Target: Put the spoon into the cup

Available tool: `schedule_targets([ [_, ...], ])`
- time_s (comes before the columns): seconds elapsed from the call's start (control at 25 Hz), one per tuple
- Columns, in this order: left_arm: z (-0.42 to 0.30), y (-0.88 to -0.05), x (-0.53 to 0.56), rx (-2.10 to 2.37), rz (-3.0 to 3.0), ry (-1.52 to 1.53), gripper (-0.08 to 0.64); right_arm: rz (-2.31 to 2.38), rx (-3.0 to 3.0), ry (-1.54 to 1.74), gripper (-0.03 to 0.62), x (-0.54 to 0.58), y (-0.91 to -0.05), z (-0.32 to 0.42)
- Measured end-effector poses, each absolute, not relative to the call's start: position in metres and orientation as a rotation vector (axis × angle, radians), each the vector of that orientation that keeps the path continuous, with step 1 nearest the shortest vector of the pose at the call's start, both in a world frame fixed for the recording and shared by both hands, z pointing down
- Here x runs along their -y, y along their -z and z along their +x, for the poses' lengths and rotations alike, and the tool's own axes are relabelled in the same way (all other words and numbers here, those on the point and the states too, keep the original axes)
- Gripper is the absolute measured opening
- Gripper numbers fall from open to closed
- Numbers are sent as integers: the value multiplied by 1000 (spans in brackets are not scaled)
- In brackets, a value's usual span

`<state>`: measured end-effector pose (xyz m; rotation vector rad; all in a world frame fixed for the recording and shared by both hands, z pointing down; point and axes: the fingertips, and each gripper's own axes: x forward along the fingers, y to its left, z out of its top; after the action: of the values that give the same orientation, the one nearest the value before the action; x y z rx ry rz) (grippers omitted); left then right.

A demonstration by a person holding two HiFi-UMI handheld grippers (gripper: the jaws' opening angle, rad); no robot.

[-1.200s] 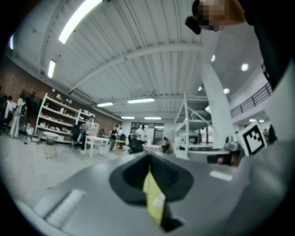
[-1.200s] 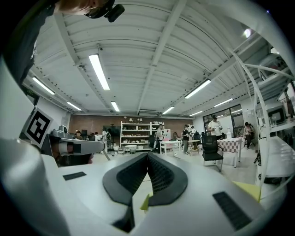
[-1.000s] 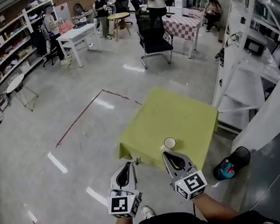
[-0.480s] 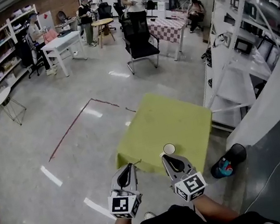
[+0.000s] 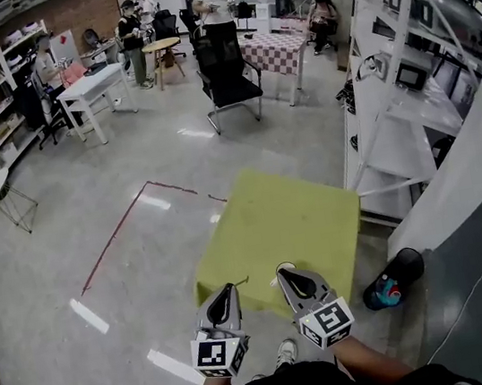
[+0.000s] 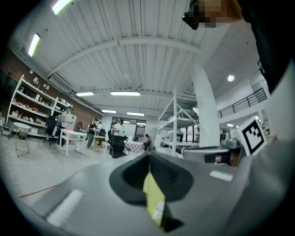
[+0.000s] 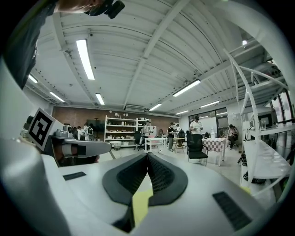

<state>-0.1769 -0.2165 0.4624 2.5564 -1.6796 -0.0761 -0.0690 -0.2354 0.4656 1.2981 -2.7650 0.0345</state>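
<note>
With jaws pinched together and seemingly empty, the left gripper (image 5: 230, 287) and right gripper (image 5: 288, 277) are hovering at the yellow-green table (image 5: 290, 215)'s near edge beside the white cup (image 6: 158, 208); no spoon is showing, nothing delivered.

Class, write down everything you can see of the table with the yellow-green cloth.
The table is small and square. A plain yellow-green cloth covers it completely, lying smooth on top and hanging over the edges, so the legs are hidden. It stands on the grey floor, turned corner-wise in the head view, close beside a white shelf rack. The only thing seen on it is a white cup at its near edge.
</note>
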Motion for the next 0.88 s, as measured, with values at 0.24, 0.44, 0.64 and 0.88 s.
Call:
schedule_targets([
  [0.24,-157,-464,253,1663,2572,65,12,1314,2767,-38,6,271,-468,-51],
  [0.44,-139,-470,276,1645,2582,31,12,1334,2768,-43,6,295,-471,-33],
  [0.64,-119,-482,292,1607,2565,7,12,1327,2764,-50,6,308,-480,-15],
  [0.88,-102,-492,299,1567,2561,-40,12,1354,2747,-91,6,315,-490,2],
])
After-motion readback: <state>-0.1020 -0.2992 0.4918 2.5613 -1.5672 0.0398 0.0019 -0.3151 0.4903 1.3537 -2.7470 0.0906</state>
